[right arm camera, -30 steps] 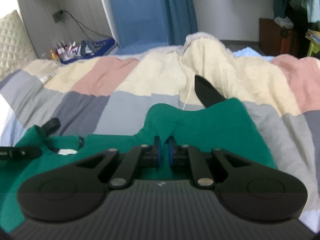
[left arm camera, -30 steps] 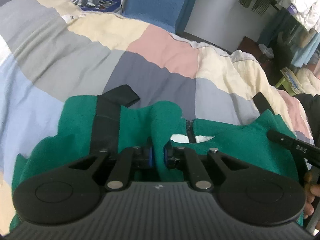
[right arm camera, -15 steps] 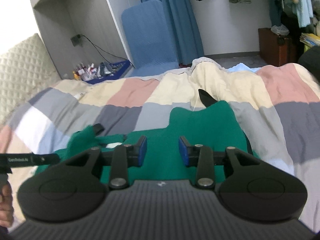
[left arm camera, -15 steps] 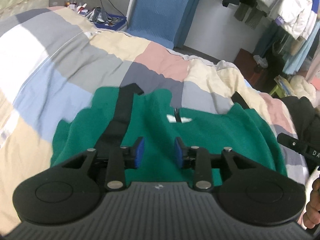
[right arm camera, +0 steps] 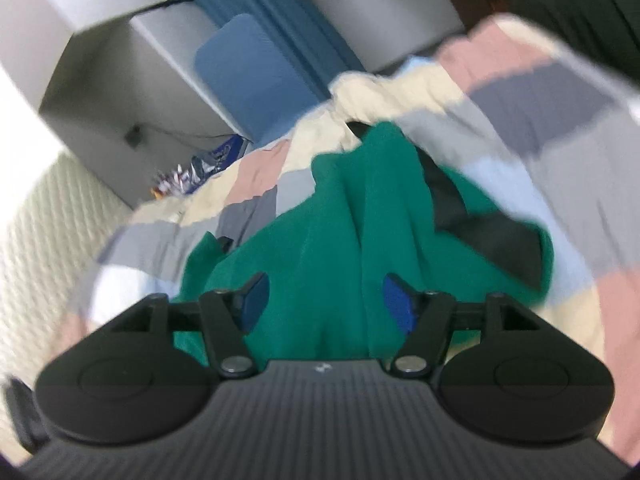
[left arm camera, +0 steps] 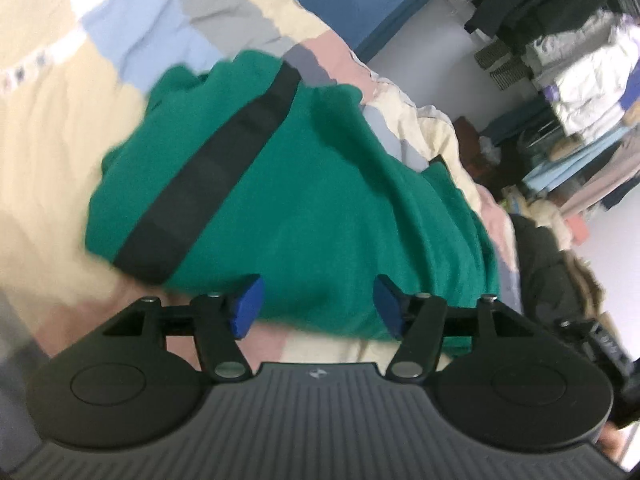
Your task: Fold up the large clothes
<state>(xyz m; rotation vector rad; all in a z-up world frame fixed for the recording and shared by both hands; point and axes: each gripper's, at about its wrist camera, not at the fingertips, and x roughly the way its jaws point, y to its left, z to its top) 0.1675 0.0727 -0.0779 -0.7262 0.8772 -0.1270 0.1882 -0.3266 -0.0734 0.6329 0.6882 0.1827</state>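
Lying ahead of gripper [left arm camera: 316, 306]: green garment [left arm camera: 320, 200]

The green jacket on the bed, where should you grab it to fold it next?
Probably the near hem of the green jacket, coming in low from the near side. That edge lies free on the quilt just ahead of the open left gripper; the middle is bunched.

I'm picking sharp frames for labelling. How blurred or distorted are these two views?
Left wrist view: green garment and quilt smeared by motion, fisheye-bent; left hand-held gripper sharp. Right wrist view: garment blurred, edges worst; right hand-held gripper crisp.
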